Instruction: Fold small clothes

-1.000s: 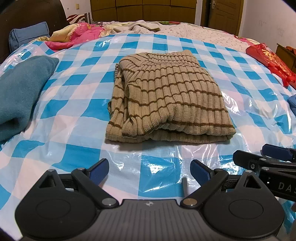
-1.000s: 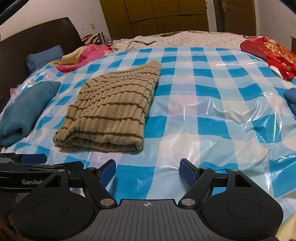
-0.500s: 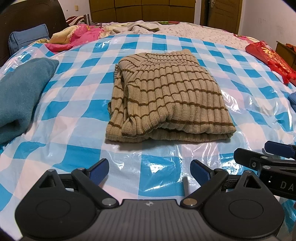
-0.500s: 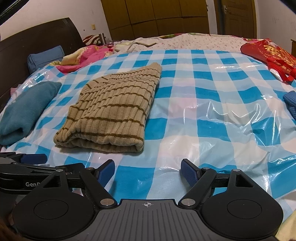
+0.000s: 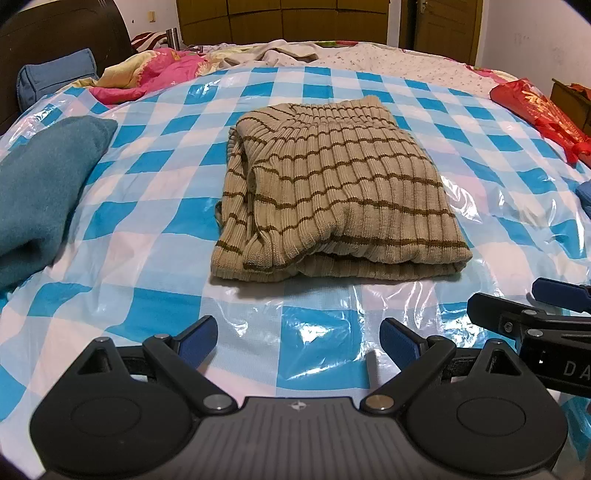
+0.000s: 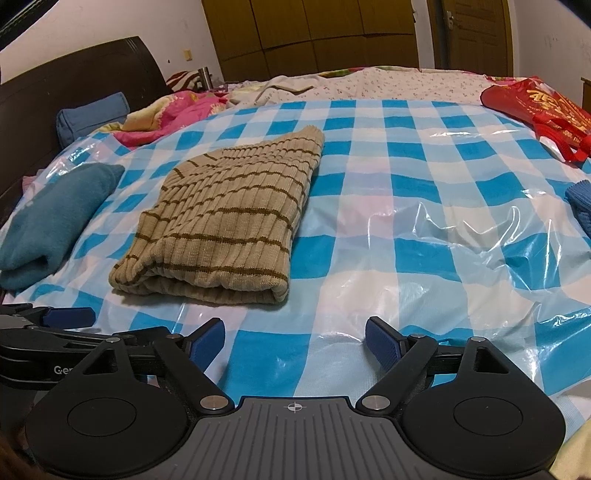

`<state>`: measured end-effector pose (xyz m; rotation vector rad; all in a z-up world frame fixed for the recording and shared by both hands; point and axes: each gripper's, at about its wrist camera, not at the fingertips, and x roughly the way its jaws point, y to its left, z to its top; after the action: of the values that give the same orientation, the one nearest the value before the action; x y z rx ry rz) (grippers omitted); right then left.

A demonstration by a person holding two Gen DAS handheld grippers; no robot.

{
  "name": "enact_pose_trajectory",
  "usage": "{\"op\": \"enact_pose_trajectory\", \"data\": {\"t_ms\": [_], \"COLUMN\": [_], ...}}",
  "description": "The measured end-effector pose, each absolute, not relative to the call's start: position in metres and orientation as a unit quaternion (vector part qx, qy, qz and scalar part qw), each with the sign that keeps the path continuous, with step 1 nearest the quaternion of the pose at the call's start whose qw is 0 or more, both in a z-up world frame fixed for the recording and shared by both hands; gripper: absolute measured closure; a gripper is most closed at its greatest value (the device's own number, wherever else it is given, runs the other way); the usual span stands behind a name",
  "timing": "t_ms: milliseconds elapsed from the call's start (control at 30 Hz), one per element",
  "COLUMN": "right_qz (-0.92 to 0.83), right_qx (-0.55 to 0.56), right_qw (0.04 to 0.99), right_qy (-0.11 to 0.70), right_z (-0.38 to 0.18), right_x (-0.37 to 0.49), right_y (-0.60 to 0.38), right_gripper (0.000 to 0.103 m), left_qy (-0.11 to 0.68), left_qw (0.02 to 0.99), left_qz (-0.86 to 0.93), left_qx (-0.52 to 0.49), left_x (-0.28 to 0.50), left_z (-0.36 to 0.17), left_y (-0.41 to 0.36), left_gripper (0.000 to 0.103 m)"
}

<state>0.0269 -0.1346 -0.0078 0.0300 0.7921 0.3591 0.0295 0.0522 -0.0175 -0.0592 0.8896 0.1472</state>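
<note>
A teal cloth [image 5: 40, 192] lies left of your folded sweater [image 5: 332, 195], tan ribbed knit with brown stripes, flat on the checked sheet [image 5: 147, 236]. Nearer you than the sweater, your left gripper [image 5: 298, 334] stands wide and empty; your right gripper [image 6: 294, 338] has just been opening, empty. The sweater hasn't moved.

Bedroom interior. A bed [image 6: 424, 122], covered with a blue-and-white checked plastic sheet [image 6: 369, 206], fills the area ahead of the tongs. A dark wooden headboard [image 6: 74, 74] stands to the far left. Beyond the bed, brown wooden wardrobe doors [image 6: 314, 33] line the back wall, with a wooden door [image 6: 469, 33] to their right. Walls are white [image 6: 92, 26]. Lighting is artificial, giving glare on the plastic.
</note>
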Motion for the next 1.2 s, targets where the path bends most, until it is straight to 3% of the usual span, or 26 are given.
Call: {"op": "enact_pose_trajectory", "data": {"t_ms": [367, 1200], "right_qz": [0.168, 0.154], "right_qx": [0.009, -0.008], "right_qw": [0.91, 0.919], "right_qy": [0.378, 0.364], "right_z": [-0.008, -0.006], "right_x": [0.026, 0.018], "right_y": [-0.134, -0.136], "right_gripper": [0.013, 0.012], "left_qy": [0.431, 0.425], "left_qw": [0.899, 0.901], "left_qz": [0.073, 0.069], "left_qx": [-0.025, -0.049], "left_x": [0.029, 0.021], "left_z": [-0.018, -0.012], "left_y": [0.051, 0.059], "left_gripper": [0.0, 0.0]}}
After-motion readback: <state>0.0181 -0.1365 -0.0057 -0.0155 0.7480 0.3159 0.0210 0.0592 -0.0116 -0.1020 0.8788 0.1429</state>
